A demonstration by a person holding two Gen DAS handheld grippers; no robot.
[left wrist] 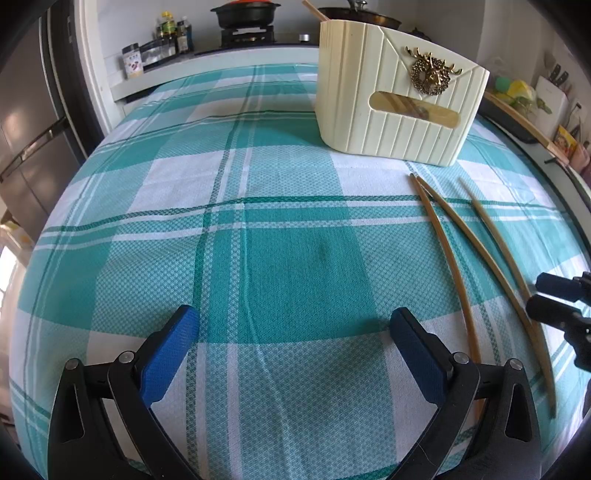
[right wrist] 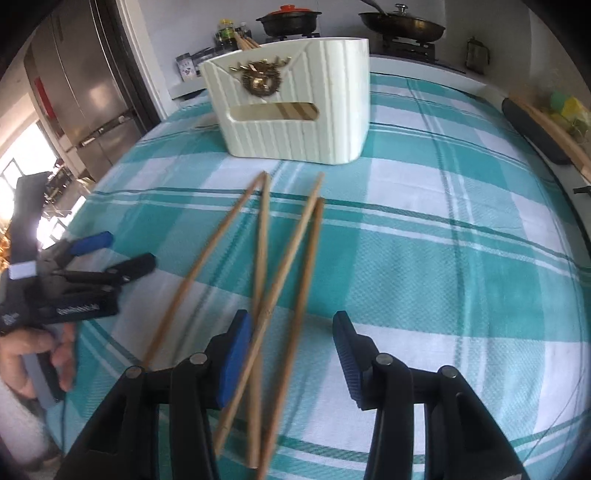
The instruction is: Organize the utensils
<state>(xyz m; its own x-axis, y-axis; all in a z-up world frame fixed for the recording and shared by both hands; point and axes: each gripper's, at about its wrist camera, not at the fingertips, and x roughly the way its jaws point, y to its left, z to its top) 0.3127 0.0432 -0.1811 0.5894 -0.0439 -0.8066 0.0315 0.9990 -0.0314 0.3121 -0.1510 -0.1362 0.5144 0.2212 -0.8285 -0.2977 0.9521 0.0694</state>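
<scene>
Several wooden chopsticks (right wrist: pixel 286 258) lie loose and crossed on the teal plaid cloth, running toward a cream ribbed holder (right wrist: pixel 295 110) with a gold deer badge. My right gripper (right wrist: pixel 291 321) is open low over their near ends, which pass between its blue pads; neither pad presses on them. The picture there is slightly blurred. In the left wrist view, three chopsticks (left wrist: pixel 452 264) lie to the right, in front of the holder (left wrist: pixel 399 99), which has chopstick ends sticking out of its top. My left gripper (left wrist: pixel 295 317) hovers open over bare cloth with nothing between its fingers.
The table edge (left wrist: pixel 122 107) meets a counter with a stove, a black pot (left wrist: pixel 245 14), a pan (right wrist: pixel 402 24) and bottles. A steel fridge (right wrist: pixel 85 85) stands at the left. A dark board (right wrist: pixel 535 129) with wooden sticks lies at the right edge. A hand (right wrist: pixel 33 354) holds the left gripper.
</scene>
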